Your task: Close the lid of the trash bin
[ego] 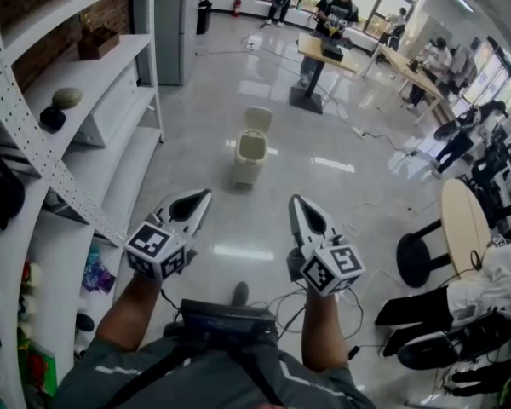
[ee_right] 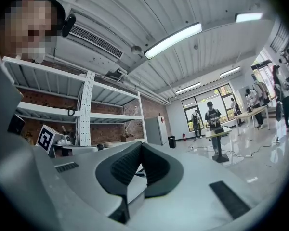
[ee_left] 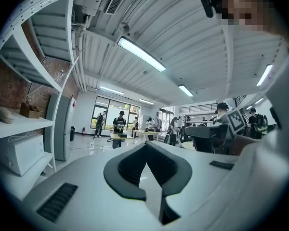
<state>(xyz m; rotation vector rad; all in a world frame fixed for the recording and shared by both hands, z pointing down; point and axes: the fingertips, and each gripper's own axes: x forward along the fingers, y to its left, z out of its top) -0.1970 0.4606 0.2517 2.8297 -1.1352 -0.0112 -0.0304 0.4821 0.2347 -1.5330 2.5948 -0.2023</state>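
Trash bin (ego: 250, 153) well ahead, lid (ego: 257, 119) still up; my left gripper (ego: 200, 199) and right gripper (ego: 298, 205) are closed, empty

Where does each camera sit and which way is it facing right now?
Head view: on the person's head, looking steeply down at floor, trash bin with lid up, shelves at left; shows both forearms, left gripper, right gripper.
Left gripper view: on the left gripper, tilted up toward ceiling and windows; shows its shut jaws, right gripper at right.
Right gripper view: on the right gripper, tilted up toward ceiling and shelves; shows its shut jaws, left gripper at left.
Shared: the desk appears in all three.
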